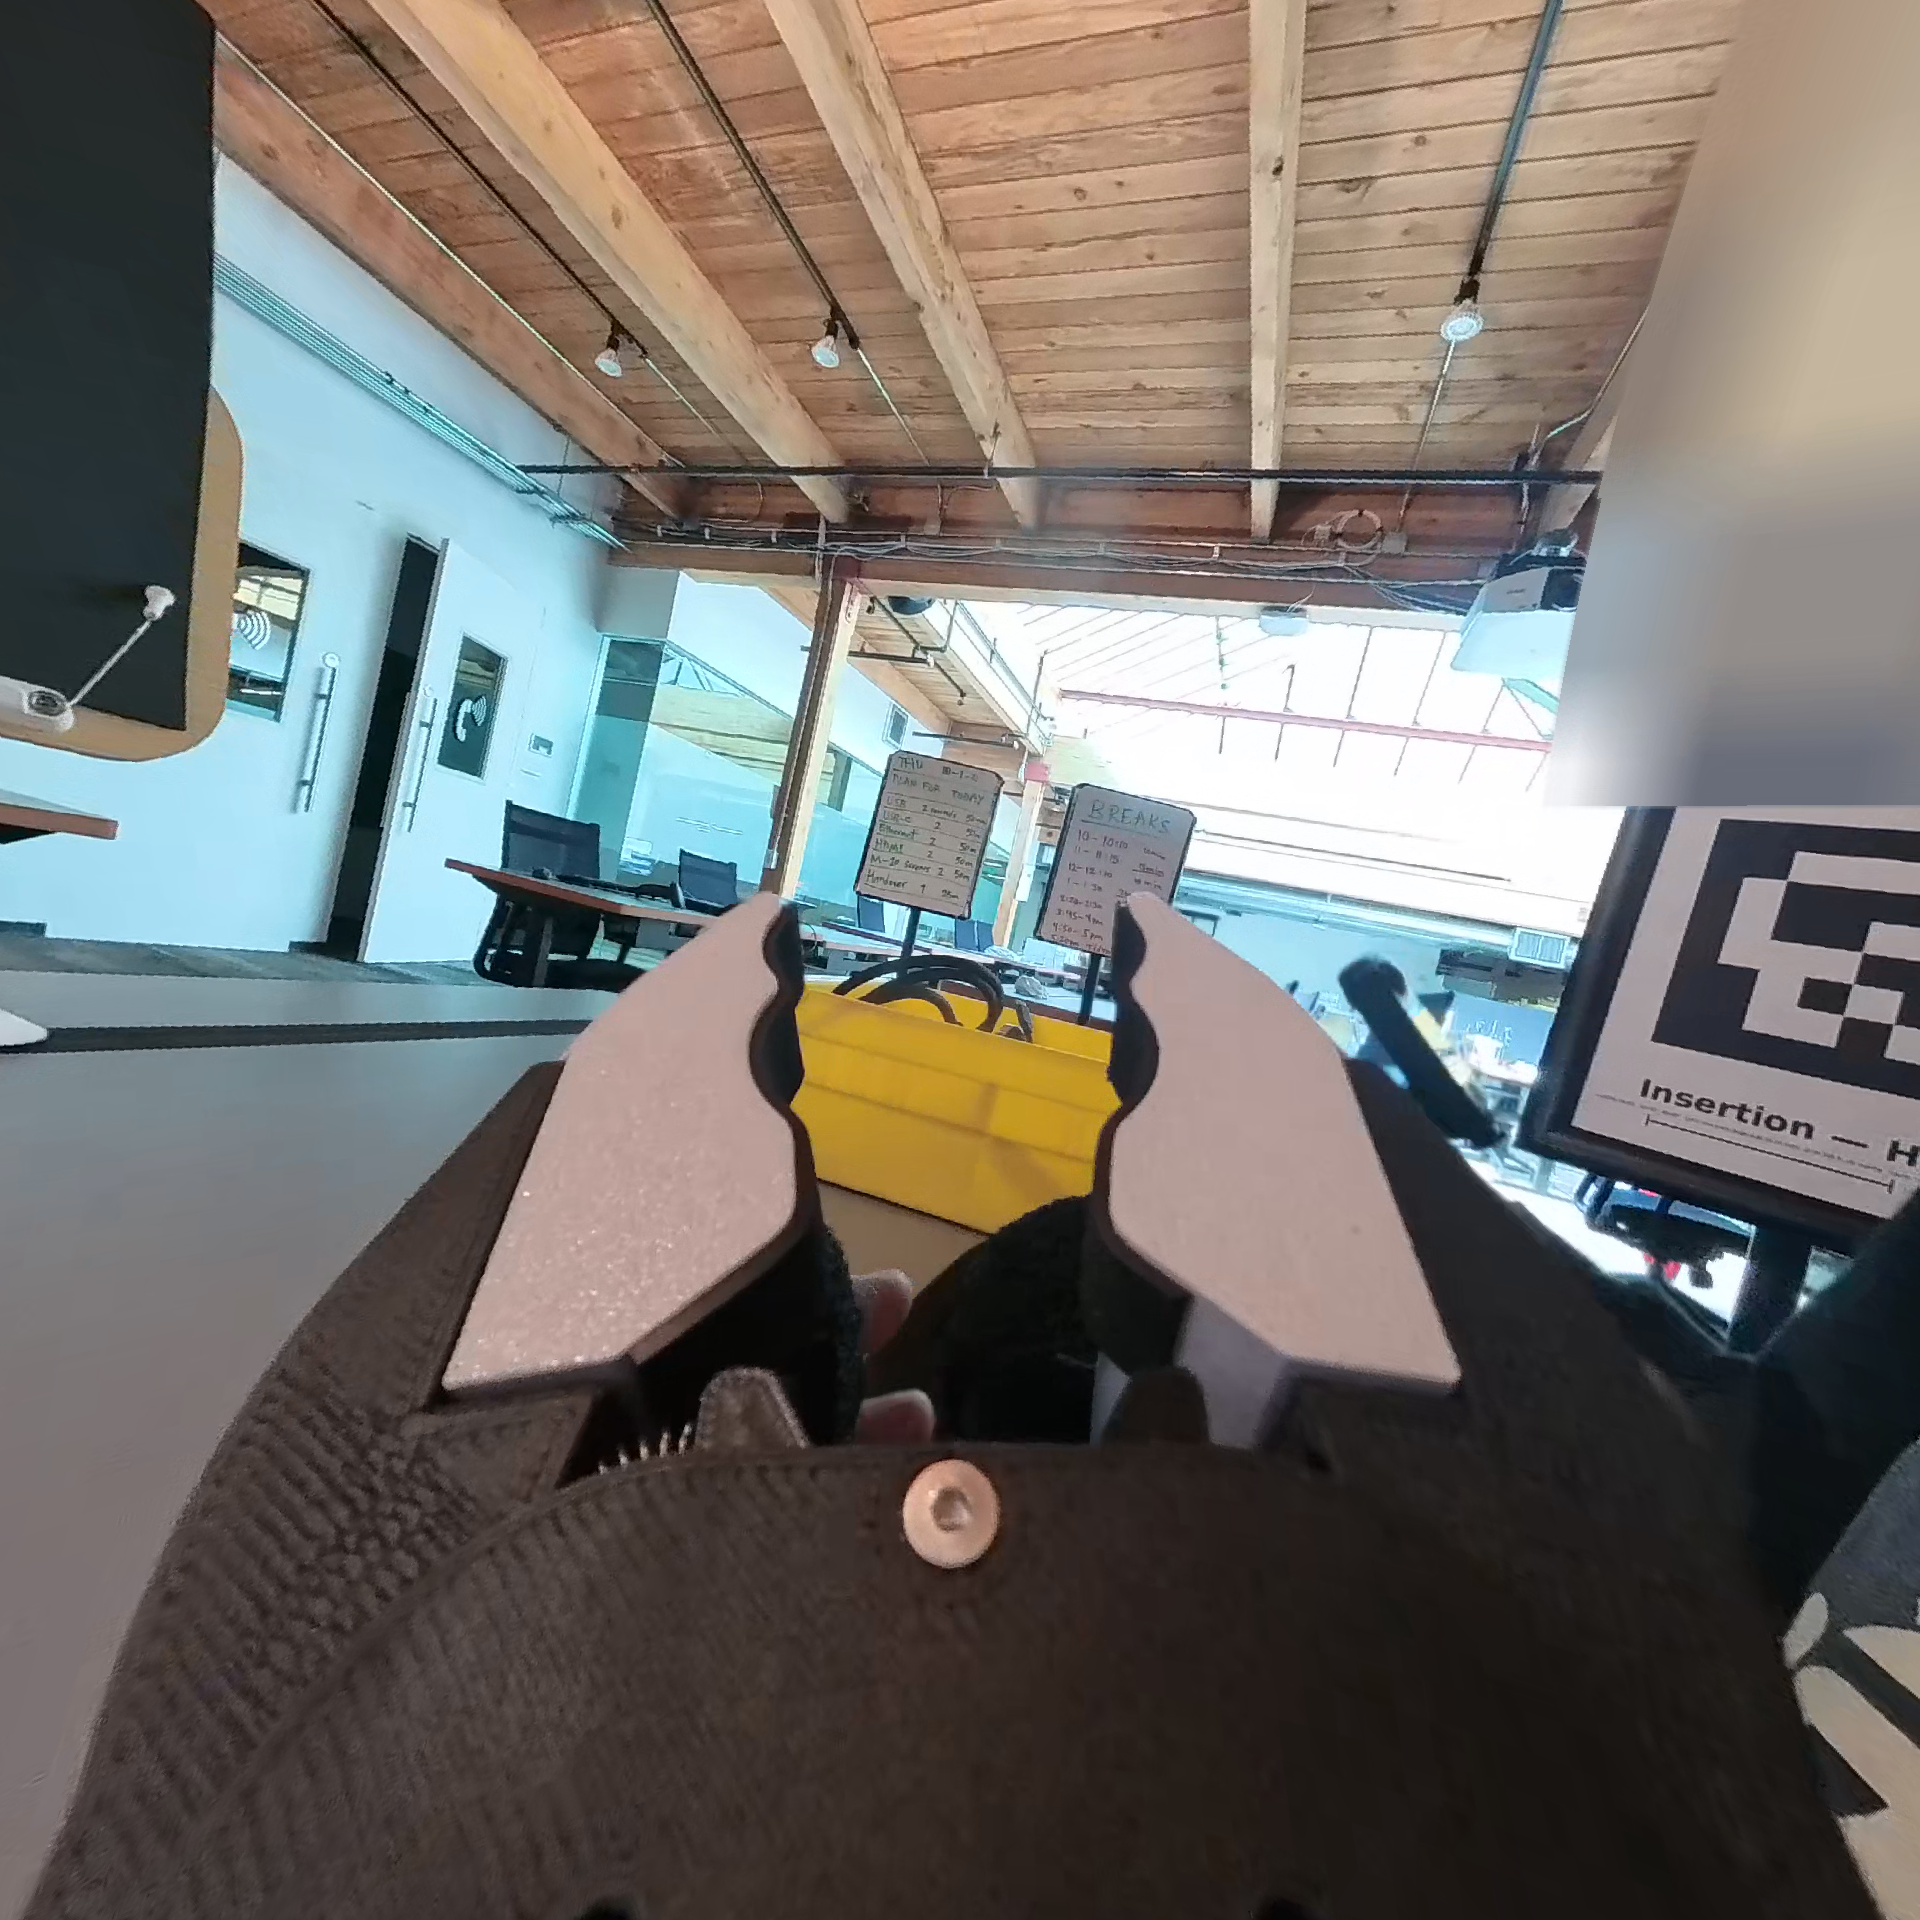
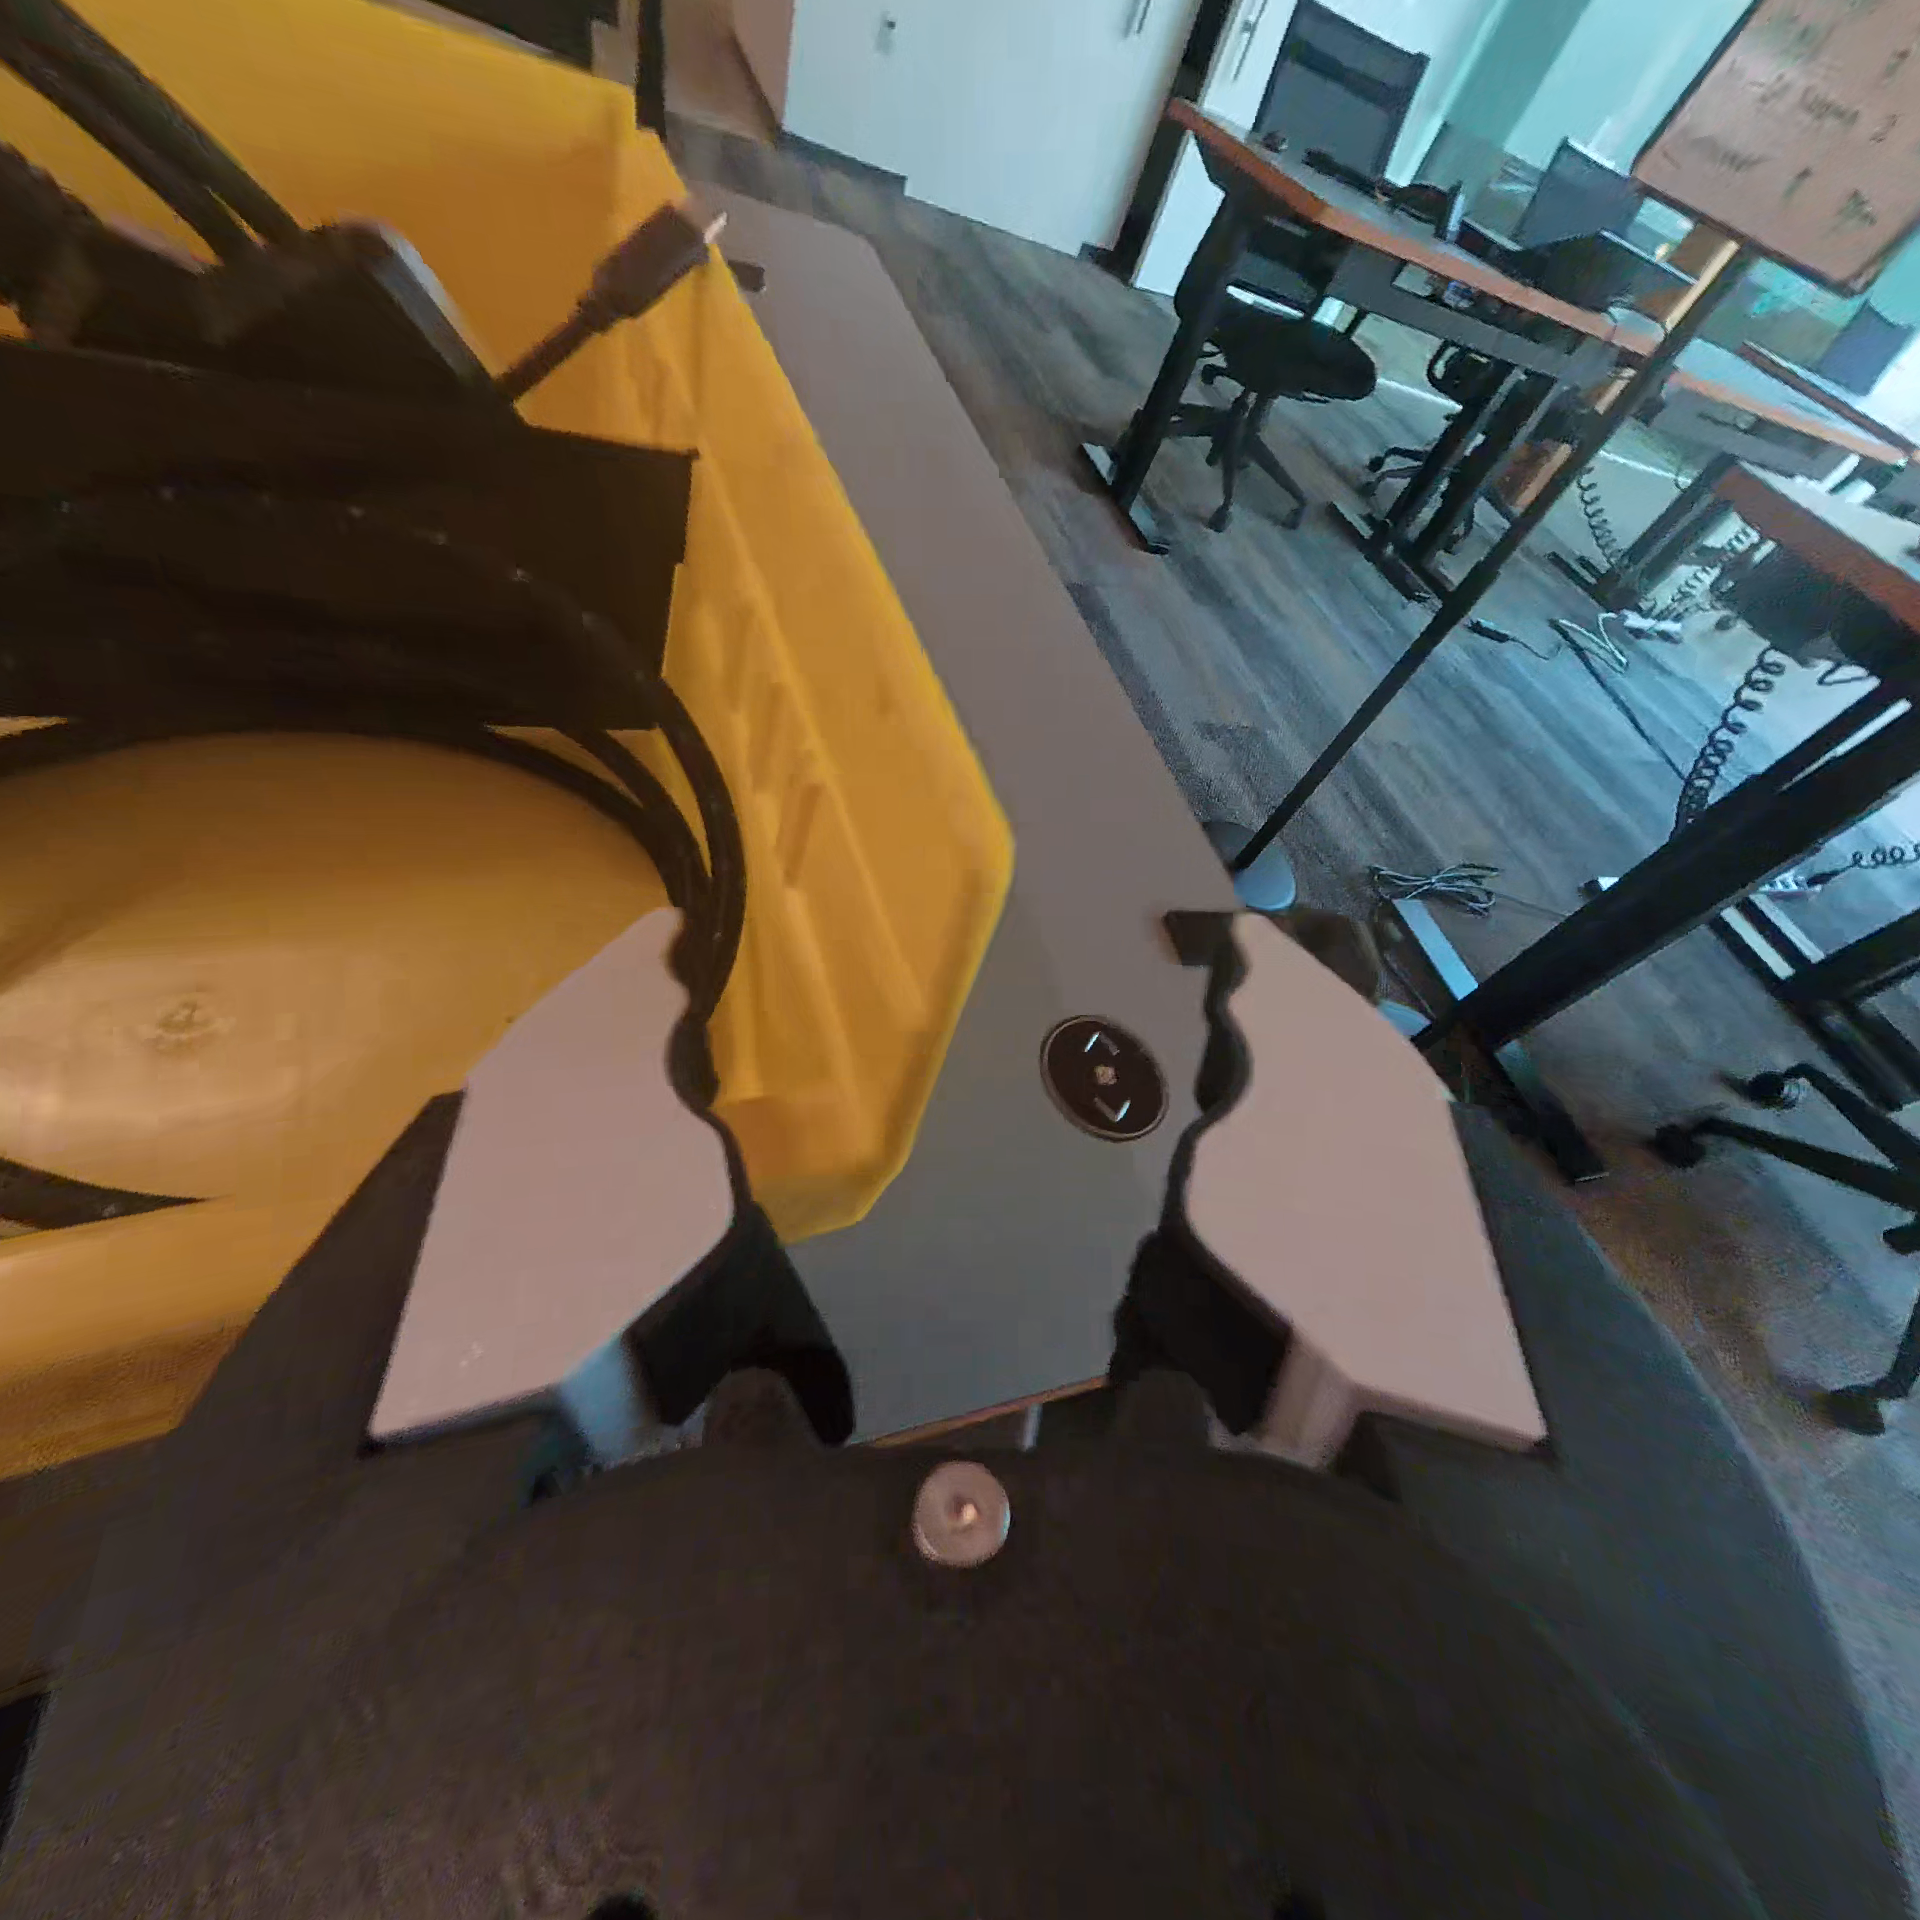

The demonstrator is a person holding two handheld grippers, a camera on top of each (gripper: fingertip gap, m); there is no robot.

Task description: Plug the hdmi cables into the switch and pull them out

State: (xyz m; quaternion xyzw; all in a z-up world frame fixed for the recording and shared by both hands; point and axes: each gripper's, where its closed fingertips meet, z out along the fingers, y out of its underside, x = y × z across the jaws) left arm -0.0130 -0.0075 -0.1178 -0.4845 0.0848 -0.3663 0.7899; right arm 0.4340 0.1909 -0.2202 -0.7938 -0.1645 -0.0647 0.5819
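Note:
A yellow bin (image 2: pixel 831 665) on the grey table holds coiled black HDMI cables (image 2: pixel 343 582). One black plug (image 2: pixel 649 265) sticks up over the bin's rim. A dark device (image 2: pixel 410 286), perhaps the switch, lies among the cables. My right gripper (image 2: pixel 951 935) is open and empty, above the bin's right edge and the table. My left gripper (image 1: pixel 956 920) is open and empty, low over the table, pointing at the same yellow bin (image 1: pixel 935 1122), whose cable loops (image 1: pixel 935 982) show above the rim. The switch's ports are not visible.
A round black control button (image 2: pixel 1103 1077) is set in the grey table (image 2: pixel 935 540) near its right edge, with floor beyond. A framed marker sign (image 1: pixel 1756 1008) stands at right in the left wrist view. Desks and chairs (image 2: pixel 1288 364) stand farther off.

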